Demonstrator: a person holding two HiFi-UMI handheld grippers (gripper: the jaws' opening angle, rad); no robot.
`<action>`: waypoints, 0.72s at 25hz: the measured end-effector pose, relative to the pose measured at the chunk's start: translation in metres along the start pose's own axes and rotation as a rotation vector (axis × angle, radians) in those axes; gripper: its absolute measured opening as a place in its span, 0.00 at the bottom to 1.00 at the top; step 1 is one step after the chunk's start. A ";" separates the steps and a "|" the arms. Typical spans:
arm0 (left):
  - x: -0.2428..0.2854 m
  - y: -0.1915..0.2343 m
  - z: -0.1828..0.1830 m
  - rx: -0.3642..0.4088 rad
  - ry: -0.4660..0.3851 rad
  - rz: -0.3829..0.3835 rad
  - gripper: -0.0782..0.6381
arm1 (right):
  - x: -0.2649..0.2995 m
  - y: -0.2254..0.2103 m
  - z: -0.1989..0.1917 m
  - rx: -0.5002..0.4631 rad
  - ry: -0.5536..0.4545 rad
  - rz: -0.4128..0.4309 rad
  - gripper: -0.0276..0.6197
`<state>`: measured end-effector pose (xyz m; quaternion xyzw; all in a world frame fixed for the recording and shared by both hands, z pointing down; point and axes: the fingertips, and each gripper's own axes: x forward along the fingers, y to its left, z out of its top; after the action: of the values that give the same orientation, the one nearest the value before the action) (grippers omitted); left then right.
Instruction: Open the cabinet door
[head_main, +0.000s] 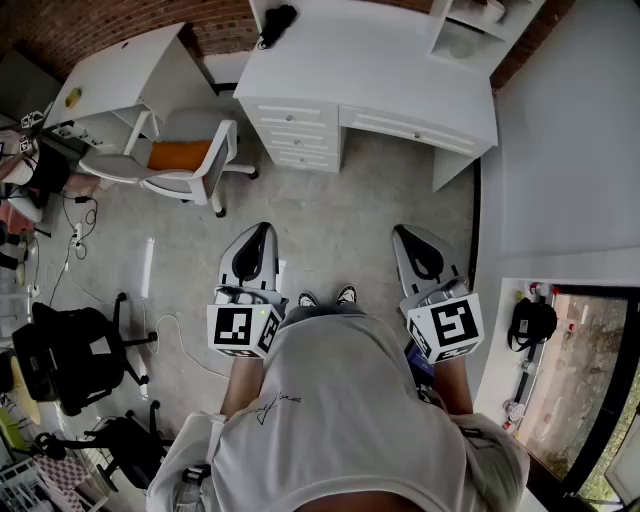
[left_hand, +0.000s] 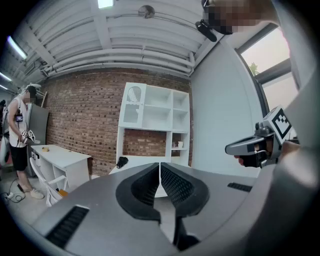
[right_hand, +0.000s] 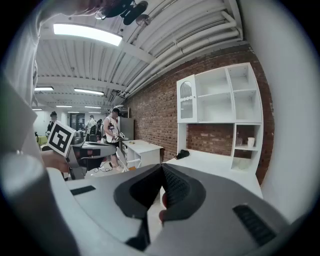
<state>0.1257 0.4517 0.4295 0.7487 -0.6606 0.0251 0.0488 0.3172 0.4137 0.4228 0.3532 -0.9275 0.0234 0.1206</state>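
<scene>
Head view: left gripper (head_main: 262, 235) and right gripper (head_main: 403, 238) side by side, white counter (head_main: 380, 80) at 12 o'clock. Left gripper view: jaws pressed together, empty, cabinet door (left_hand: 133, 106) at 10 o'clock, well off. Right gripper view: jaws closed too, cabinet door (right_hand: 186, 99) at 1 o'clock.

Cropped by the head view's top edge: white open-shelf wooden unit (head_main: 470, 25) atop the white bench (head_main: 400, 85). Too small to identify: dark lump (head_main: 277, 22) on that bench. Cut by the left edge: black office chair (head_main: 60, 355). In the left gripper view, handle of the arched glass cabinet door (left_hand: 131, 106) too small to make out.
</scene>
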 end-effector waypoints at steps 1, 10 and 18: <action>0.001 -0.005 -0.003 0.013 0.008 -0.001 0.14 | -0.002 -0.002 -0.003 0.002 0.004 0.005 0.08; 0.018 -0.040 -0.010 0.014 0.042 -0.038 0.14 | -0.023 -0.020 -0.018 0.049 0.008 0.002 0.08; 0.038 -0.037 -0.011 -0.009 0.058 0.029 0.14 | -0.016 -0.038 -0.028 0.208 0.008 0.030 0.08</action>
<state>0.1671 0.4193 0.4426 0.7379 -0.6697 0.0446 0.0712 0.3600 0.3991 0.4445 0.3499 -0.9247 0.1228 0.0867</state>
